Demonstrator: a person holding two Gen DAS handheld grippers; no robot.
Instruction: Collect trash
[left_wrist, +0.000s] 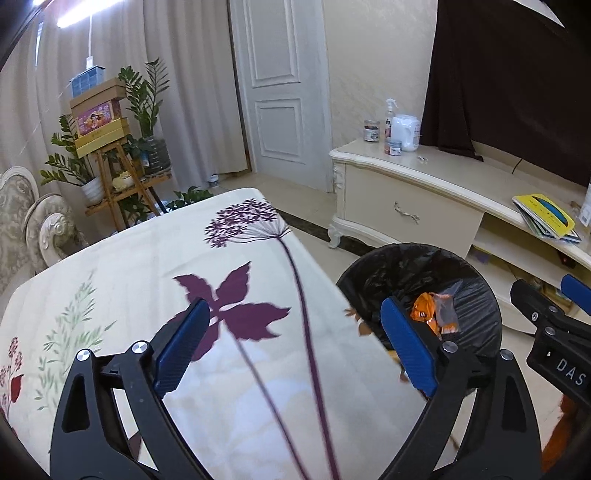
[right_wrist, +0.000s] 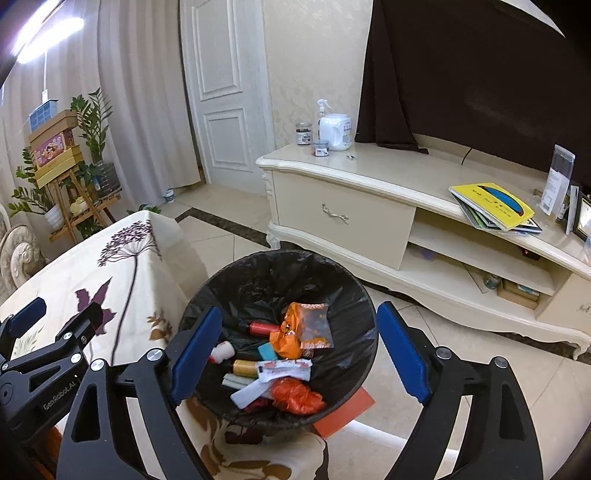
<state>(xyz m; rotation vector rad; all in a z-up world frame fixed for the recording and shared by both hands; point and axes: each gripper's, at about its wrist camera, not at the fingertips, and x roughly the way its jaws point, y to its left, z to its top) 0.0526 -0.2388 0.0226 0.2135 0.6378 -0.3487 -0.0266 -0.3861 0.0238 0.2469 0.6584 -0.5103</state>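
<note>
A round bin with a black liner (right_wrist: 343, 291) stands on the floor beside the table and holds several pieces of trash: an orange wrapper (right_wrist: 286, 341), a clear snack bag (right_wrist: 316, 325), small bottles (right_wrist: 245, 367) and white paper (right_wrist: 284, 371). My right gripper (right_wrist: 299, 354) is open and empty above the bin. My left gripper (left_wrist: 295, 343) is open and empty over the flowered tablecloth (left_wrist: 155, 266), with the bin (left_wrist: 476, 288) at its right finger. The right gripper (left_wrist: 561, 306) shows at the far right of the left wrist view.
A cream TV cabinet (right_wrist: 388, 177) stands behind the bin with bottles (right_wrist: 334, 131) and yellow books (right_wrist: 491, 206) on it. A white door (right_wrist: 221, 92), a plant stand with boxes (left_wrist: 107, 147) and a sofa arm (left_wrist: 48, 225) are further back. An orange sheet (right_wrist: 347, 410) lies under the bin.
</note>
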